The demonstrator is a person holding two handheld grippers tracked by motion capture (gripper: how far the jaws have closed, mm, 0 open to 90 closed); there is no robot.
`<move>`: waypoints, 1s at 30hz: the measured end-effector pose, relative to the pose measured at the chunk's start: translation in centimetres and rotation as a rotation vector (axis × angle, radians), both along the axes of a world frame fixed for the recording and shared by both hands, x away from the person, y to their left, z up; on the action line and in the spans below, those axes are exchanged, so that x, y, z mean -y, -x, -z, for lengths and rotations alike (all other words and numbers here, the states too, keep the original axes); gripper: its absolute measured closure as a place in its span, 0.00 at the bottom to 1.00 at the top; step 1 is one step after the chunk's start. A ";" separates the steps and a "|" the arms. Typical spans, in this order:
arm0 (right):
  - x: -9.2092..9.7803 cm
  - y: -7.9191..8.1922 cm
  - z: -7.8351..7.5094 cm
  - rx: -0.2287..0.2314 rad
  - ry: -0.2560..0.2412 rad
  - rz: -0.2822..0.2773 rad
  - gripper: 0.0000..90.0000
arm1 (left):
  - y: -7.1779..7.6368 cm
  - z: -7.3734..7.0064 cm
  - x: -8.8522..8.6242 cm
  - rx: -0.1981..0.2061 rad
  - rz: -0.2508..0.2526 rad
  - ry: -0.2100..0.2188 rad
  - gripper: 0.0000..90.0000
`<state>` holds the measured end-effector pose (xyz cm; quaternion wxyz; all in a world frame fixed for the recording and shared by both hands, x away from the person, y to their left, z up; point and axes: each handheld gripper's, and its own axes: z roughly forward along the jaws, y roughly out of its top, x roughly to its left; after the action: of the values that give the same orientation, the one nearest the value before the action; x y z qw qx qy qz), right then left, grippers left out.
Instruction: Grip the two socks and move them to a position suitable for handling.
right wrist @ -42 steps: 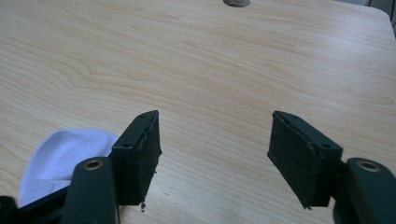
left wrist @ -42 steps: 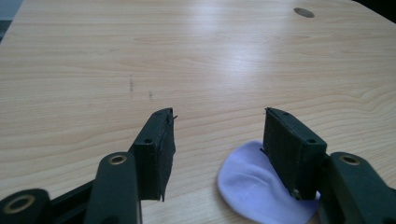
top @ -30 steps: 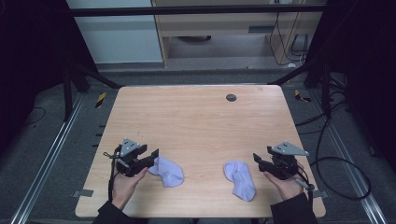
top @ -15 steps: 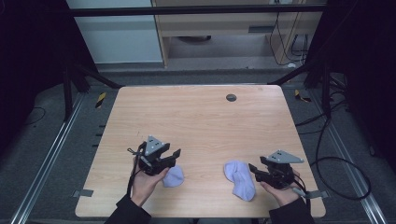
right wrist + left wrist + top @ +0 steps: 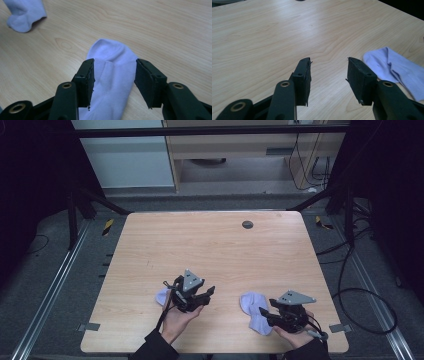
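Wooden table (image 5: 215, 250): right gripper (image 5: 113, 75) spread astride sock (image 5: 112, 82), ready to pinch; left gripper (image 5: 328, 72) gaping, second sock (image 5: 397, 67) at three o'clock.

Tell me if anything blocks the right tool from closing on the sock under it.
Nothing visible does. The right tool is open, with the right sock lying flat on the table directly between its jaws. The left sock lies apart, off to the side, and only bare wood surrounds the right one.
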<state>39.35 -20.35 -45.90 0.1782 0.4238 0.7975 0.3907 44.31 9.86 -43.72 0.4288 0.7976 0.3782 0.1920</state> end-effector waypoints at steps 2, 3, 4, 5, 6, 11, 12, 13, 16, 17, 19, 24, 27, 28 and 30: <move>-0.4 0.3 0.3 -0.014 -0.002 -0.019 0.59 | 0.1 0.5 1.2 -0.010 0.017 -0.019 0.60; -0.5 0.4 0.4 -0.014 0.005 -0.027 0.59 | 0.1 0.7 1.6 -0.011 0.020 -0.026 0.60; -0.5 0.4 0.4 -0.014 0.005 -0.027 0.59 | 0.1 0.7 1.6 -0.011 0.020 -0.026 0.61; -0.7 0.6 0.6 -0.026 0.012 -0.034 0.61 | 0.1 0.8 1.9 -0.014 0.019 -0.034 0.61; -0.8 0.6 0.7 -0.029 0.019 -0.039 0.61 | 0.1 1.2 2.6 -0.021 0.024 -0.043 0.61; -1.4 0.8 1.2 -0.052 0.041 -0.066 0.63 | 0.0 1.8 4.0 -0.044 0.036 -0.061 0.61; -1.4 0.8 1.2 -0.052 0.041 -0.066 0.63 | 0.0 1.8 4.0 -0.044 0.036 -0.061 0.61; -1.6 0.9 1.5 -0.059 0.041 -0.078 0.65 | -0.1 2.0 4.6 -0.048 0.039 -0.058 0.61; -1.9 1.0 1.9 -0.070 0.060 -0.096 0.66 | -0.2 2.2 5.1 -0.053 0.039 -0.061 0.62; -1.9 1.0 2.0 -0.075 0.058 -0.101 0.67 | -0.3 2.5 5.7 -0.059 0.042 -0.061 0.62; -2.0 1.0 2.2 -0.079 0.061 -0.104 0.67 | -0.3 2.6 5.9 -0.058 0.043 -0.067 0.63; -2.4 1.1 2.7 -0.103 0.071 -0.130 0.70 | -0.7 3.5 7.6 -0.070 0.047 -0.081 0.65; -2.5 1.1 2.8 -0.110 0.074 -0.135 0.70 | -0.8 3.7 8.1 -0.076 0.051 -0.082 0.65; -2.5 1.1 2.8 -0.116 0.072 -0.141 0.71 | -0.8 4.0 8.6 -0.084 0.055 -0.088 0.65; -2.6 1.2 2.9 -0.116 0.074 -0.147 0.72 | -0.8 4.2 9.1 -0.085 0.062 -0.097 0.65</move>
<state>38.18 -17.75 -48.78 0.1179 0.3793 0.8492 0.3479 45.07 0.76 -47.91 0.3791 0.8362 0.3613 0.1627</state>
